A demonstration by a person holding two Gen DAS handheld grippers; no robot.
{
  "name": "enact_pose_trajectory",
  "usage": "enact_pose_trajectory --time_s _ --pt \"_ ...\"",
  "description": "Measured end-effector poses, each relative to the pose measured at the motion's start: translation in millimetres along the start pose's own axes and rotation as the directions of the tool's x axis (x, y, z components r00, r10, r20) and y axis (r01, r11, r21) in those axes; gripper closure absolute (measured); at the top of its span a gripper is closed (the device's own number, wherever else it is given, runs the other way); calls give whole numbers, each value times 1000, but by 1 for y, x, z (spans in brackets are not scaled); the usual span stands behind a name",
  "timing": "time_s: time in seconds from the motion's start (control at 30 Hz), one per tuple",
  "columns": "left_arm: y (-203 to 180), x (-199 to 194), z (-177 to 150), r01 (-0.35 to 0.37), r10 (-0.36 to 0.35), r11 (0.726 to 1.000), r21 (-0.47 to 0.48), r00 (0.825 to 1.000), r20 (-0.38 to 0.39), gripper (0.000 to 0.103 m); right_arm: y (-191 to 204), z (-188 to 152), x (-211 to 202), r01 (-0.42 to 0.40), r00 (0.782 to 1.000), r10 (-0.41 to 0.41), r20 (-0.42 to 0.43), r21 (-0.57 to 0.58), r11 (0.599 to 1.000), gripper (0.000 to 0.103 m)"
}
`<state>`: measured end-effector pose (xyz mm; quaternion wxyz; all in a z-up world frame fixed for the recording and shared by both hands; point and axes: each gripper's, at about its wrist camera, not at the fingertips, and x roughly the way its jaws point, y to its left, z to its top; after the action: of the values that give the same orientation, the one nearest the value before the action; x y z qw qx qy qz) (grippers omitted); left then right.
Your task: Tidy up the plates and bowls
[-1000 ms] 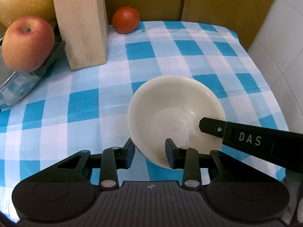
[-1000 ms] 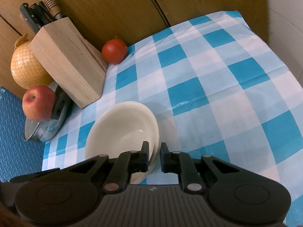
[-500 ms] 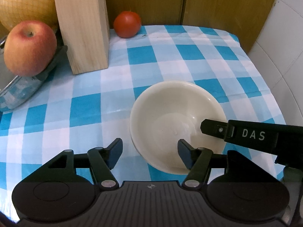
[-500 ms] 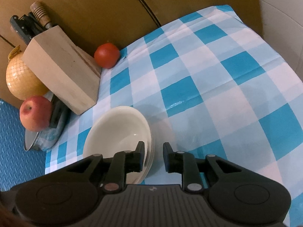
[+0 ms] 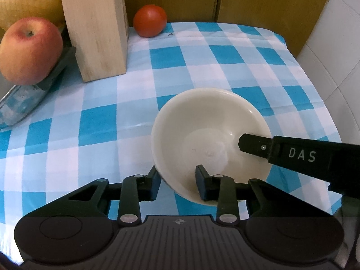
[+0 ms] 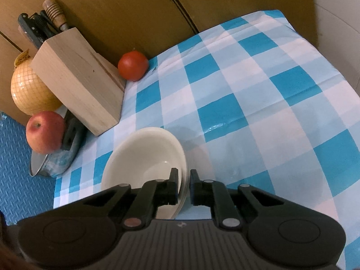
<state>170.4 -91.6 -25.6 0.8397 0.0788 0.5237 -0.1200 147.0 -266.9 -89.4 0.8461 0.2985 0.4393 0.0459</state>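
Checked surface (image 6: 258,103) first: the stacked cream bowls (image 5: 209,139) sit toward its near edge. The left hand-held gripper (image 5: 178,183), jaws just closed, pinches the near rim — right hand-held gripper (image 6: 183,185) clamps the opposite rim; lift both evenly, keeping the stack level.

I am seeing the bowl (image 5: 202,130) sitting on the tablecloth (image 5: 225,63) nearest me, the knife block (image 5: 96,27) standing behind it to the left, the tomato (image 5: 149,20) just right of the block, the apple (image 5: 29,49) lying left of it.
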Motion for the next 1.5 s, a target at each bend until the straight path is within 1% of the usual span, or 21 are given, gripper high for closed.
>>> enact_pose_trajectory --time_s 0.17,0.4,0.53,0.73,0.93,1.1,1.4,1.5 --pt "-1 -1 0 -4 4 1000 -4 1000 6 62 1 2 -5 -13 1000 13 12 -2 1000 92" --pt "0 -14 2 11 -11 1000 -12 999 42 62 6 2 -19 -30 999 30 32 -12 999 92" --pt "0 -24 1 15 -14 1000 -13 998 61 62 9 0 -25 -47 998 47 30 -17 999 92" --pt "5 -41 -5 21 -19 999 -27 996 89 62 20 -10 -40 -64 997 66 27 -58 996 91" --pt "9 -60 -20 26 -23 999 -24 993 115 60 33 -23 -57 -76 996 80 28 -115 990 91" --pt "12 -74 -35 27 -25 999 -18 991 132 57 40 -38 -65 -93 995 95 7 -144 985 90" --pt "34 -99 -68 66 -55 995 -71 987 149 57 52 -76 -80 -133 991 127 -44 -203 970 87" --pt "38 -107 -81 84 -70 993 -81 985 158 54 53 -89 -85 -137 990 128 -56 -214 967 87"
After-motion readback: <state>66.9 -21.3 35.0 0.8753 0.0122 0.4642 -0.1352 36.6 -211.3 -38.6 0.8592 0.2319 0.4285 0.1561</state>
